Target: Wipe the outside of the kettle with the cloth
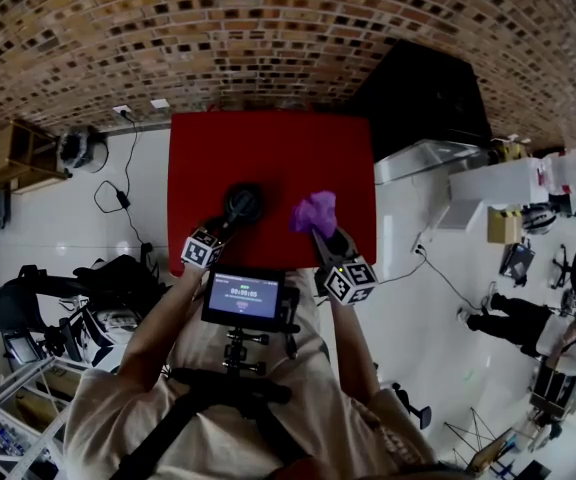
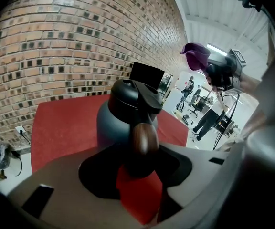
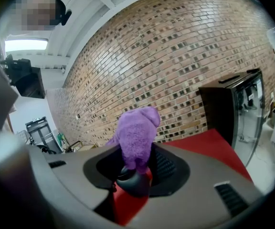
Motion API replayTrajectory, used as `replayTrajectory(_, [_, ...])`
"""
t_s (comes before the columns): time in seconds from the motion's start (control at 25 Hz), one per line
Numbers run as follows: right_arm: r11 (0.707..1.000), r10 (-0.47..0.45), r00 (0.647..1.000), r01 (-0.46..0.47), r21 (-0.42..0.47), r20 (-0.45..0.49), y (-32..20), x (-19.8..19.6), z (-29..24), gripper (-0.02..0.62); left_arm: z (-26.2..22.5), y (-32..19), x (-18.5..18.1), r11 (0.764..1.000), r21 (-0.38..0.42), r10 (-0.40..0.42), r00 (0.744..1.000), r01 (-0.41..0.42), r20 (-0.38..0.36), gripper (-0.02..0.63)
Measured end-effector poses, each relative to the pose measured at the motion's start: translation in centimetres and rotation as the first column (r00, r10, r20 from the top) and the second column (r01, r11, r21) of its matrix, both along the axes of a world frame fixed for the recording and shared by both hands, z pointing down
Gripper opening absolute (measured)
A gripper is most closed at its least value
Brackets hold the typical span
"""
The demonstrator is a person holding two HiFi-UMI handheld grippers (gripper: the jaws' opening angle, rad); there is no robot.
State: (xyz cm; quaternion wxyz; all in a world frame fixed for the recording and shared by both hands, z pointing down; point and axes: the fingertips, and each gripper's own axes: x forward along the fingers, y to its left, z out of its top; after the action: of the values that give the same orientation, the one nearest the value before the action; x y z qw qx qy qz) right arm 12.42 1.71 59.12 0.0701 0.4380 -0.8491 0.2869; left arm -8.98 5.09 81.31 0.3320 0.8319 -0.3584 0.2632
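Nearest: left tool (image 1: 223, 226), closed on the wood-tipped handle of the kettle (image 1: 242, 204), pads seemingly pressing from both sides. Kettle upright on the desk (image 1: 268, 148), left of centre, with dark round body, black lid, and handle reaching back toward the person.

Beside it, right tool (image 1: 322, 238), clamped on a bunched purple cloth (image 1: 314, 211). Cloth standing up from the tips, held clear of the desk. Cloth to the right of the kettle, near but apart, nothing between.

Right hand the nearer one for wiping; left hand better kept as the steadying hold. Likely next: carry the cloth leftward and slightly down onto the kettle's right flank, then sweep round the curved wall. Wiping not yet begun, by the look of it.

Desk top plain red and flat. Beyond its far edge, a brick wall (image 1: 268, 28); to the right, a black cabinet (image 1: 423, 93). White floor (image 1: 58, 218) on both sides, cables (image 1: 118, 193) and gear on the left, people (image 1: 513, 323) far right.
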Motion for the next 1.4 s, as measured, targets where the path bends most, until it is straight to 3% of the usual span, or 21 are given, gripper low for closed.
replayTrajectory(0.24, [1.000,-0.012,1.000,0.012,-0.014,-0.009,0.3,-0.6,0.7,0.158,-0.5,-0.2,-0.6,0.997,-0.040,0.071,0.994,-0.068,0.078,0.135])
replayTrajectory(0.4, [1.000,-0.002,1.000,0.001,-0.020,-0.005,0.5,-0.4,1.1,0.158,-2.1,-2.5,-1.1,0.999,-0.047,0.000,1.000,-0.001,-0.018,0.109])
replayTrajectory(0.6, [1.000,0.010,1.000,-0.009,-0.023,0.004,0.6,-0.1,1.3,0.158,-3.6,-4.3,-2.6,0.994,-0.080,-0.081,0.987,0.070,-0.140,0.097])
replayTrajectory(0.68, [1.000,0.011,1.000,-0.011,-0.023,0.006,0.6,0.0,1.5,0.158,-4.0,-4.8,-3.0,0.989,-0.099,-0.124,0.970,0.105,-0.211,0.094])
replayTrajectory(0.8, [1.000,0.013,1.000,-0.013,-0.023,0.009,0.6,0.1,1.7,0.158,-4.4,-5.2,-3.7,0.972,-0.162,-0.213,0.920,0.168,-0.329,0.092])
replayTrajectory(0.84, [1.000,0.015,1.000,-0.015,-0.025,0.011,0.6,0.1,1.9,0.158,-4.5,-5.0,-3.8,0.971,-0.174,-0.218,0.913,0.166,-0.345,0.092])
replayTrajectory(0.96, [0.999,0.002,1.000,-0.002,-0.033,-0.005,0.7,0.1,2.5,0.158,-5.4,-3.7,-3.5,0.983,-0.150,-0.154,0.926,0.108,-0.345,0.094])
replayTrajectory(1.08, [0.995,-0.093,0.993,0.092,-0.028,-0.068,1.1,-1.5,2.9,0.158,-8.2,-3.2,-3.4,0.990,-0.125,-0.114,0.915,0.071,-0.387,0.094])
replayTrajectory(1.2, [0.965,-0.261,0.961,0.261,-0.017,-0.093,1.6,-5.8,2.1,0.158,-11.8,-3.2,-2.9,0.996,-0.080,-0.064,0.901,0.032,-0.430,0.094])
replayTrajectory(1.4, [0.837,-0.527,0.824,0.546,0.041,-0.209,2.7,-16.6,-0.6,0.160,-18.3,-3.9,-1.4,0.999,0.029,0.054,0.901,-0.046,-0.431,0.094])
